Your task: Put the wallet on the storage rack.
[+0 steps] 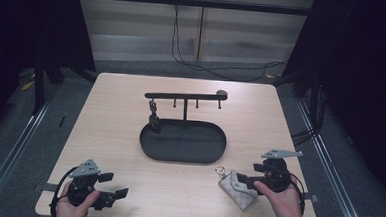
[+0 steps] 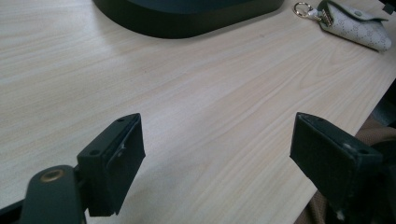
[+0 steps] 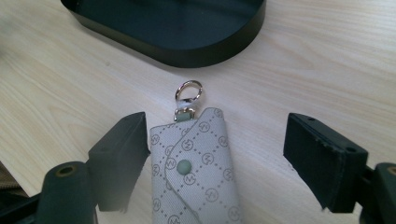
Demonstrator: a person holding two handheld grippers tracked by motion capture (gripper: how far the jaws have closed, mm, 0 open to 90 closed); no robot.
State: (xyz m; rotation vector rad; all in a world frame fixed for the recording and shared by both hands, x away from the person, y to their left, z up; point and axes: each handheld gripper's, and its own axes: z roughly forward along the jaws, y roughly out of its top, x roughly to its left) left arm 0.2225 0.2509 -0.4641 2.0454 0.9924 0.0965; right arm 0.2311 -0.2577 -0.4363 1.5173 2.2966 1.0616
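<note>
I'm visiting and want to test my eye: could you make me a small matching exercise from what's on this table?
Things:
1. key pouch
2. oval tray
3. left gripper
4. metal ring

Descriptions:
A. black, at the table's middle
B. fingers wide apart over bare wood
C. pale patterned fabric, between the right gripper's open fingers
D. shiny, at the pouch's end nearest the tray

Pairs: 1-C, 2-A, 3-B, 4-D

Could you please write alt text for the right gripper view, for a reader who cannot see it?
A grey patterned key pouch with a metal clasp ring lies on the pale wooden table between the open jaws of the right gripper, close to one jaw and clear of the other. Beyond it sits a black oval tray.
</note>
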